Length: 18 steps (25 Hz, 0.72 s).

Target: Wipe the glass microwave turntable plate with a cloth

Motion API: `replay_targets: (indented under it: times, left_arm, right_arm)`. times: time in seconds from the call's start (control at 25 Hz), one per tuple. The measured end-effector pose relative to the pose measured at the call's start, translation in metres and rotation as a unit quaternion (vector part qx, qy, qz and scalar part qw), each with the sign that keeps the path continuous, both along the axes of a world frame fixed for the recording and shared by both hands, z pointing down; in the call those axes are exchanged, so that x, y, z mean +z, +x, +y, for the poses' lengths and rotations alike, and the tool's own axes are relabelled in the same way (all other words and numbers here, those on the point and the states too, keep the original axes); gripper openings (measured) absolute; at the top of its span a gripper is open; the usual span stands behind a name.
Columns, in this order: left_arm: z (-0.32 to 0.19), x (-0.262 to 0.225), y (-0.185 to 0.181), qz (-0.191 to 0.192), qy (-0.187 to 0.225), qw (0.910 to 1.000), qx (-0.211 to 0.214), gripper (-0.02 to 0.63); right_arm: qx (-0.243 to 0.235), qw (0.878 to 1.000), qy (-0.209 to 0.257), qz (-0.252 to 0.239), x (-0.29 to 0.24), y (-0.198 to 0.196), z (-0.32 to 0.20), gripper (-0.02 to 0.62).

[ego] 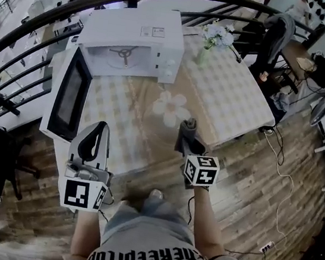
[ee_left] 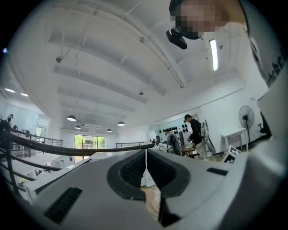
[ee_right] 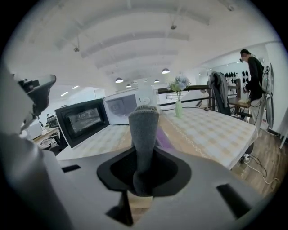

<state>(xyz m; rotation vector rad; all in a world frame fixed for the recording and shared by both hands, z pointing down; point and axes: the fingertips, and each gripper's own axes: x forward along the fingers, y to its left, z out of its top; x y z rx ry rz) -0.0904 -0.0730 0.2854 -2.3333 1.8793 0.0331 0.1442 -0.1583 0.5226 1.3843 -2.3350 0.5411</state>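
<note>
The microwave (ego: 154, 38) stands on the table (ego: 232, 100) with its door (ego: 70, 92) swung open. Only a three-armed ring (ego: 124, 52) shows inside; whether the glass plate lies over it, I cannot tell. The right gripper (ego: 186, 137) pinches a grey cloth (ee_right: 143, 134) upright, while the left gripper (ego: 93, 138) has its jaws pressed together, empty.

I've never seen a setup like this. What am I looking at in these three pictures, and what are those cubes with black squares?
A person holds a two-jaw gripper in each hand; the marker cubes belong to them. One picture looks down from the person's head; the other two ride on the grippers. The left gripper is shut and empty; the right gripper pinches a grey cloth. On the checked table stand a white microwave, door open, and a vase of flowers.
</note>
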Motion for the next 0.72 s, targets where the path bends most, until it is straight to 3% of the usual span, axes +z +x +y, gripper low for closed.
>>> replay_targets:
  times: [0.32,0.72]
  left_arm:
    - [0.022,-0.004,-0.008,0.006,-0.001,0.9990,0.045,0.011]
    - [0.046,-0.010,0.000,0.012,0.011,0.9955,0.093,0.012]
  right_arm:
    - [0.018,0.996,0.089,-0.005,-0.060,-0.014,0.042,0.097]
    - [0.043,0.987,0.156,-0.014,-0.119,-0.015,0.091,0.101]
